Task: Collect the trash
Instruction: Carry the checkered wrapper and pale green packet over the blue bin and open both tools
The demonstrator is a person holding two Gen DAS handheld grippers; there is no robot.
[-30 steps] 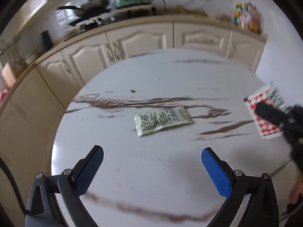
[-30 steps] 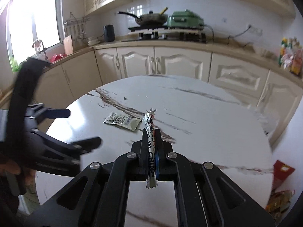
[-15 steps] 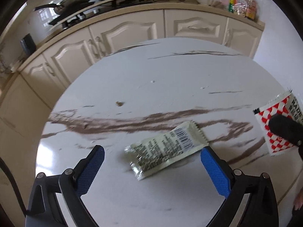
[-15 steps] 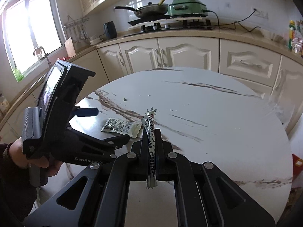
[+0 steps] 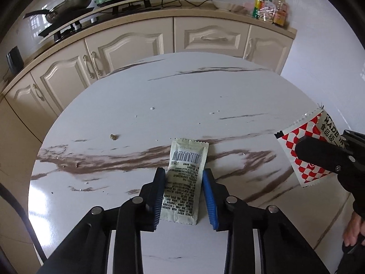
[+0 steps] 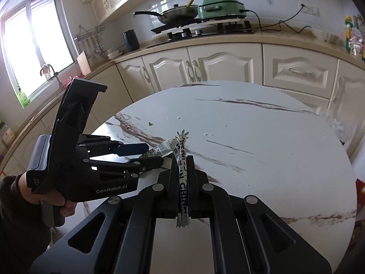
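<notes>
A pale green sachet (image 5: 185, 182) with a barcode lies lengthwise on the white marble table (image 5: 159, 114). My left gripper (image 5: 183, 173) is closing on it, and its blue pads (image 5: 208, 194) touch both long edges. The right wrist view shows the same sachet (image 6: 159, 150) in the left gripper (image 6: 152, 154). My right gripper (image 6: 182, 159) is shut on a red-and-white checked wrapper (image 6: 182, 182), seen edge-on there. In the left wrist view that wrapper (image 5: 305, 169) hangs at the right, above the table's edge.
Small crumbs (image 5: 113, 137) lie on the table to the left of the sachet. Cream cabinets (image 5: 136, 43) run behind, with a pan (image 6: 178, 12), a green cooker (image 6: 221, 5) and bottles (image 5: 270, 6) on the counter. A person's hand (image 6: 45, 196) holds the left gripper.
The left gripper came down over the sachet and its jaws went from wide apart to touching it. The sachet turned lengthwise between the pads. The right gripper kept its wrapper.
</notes>
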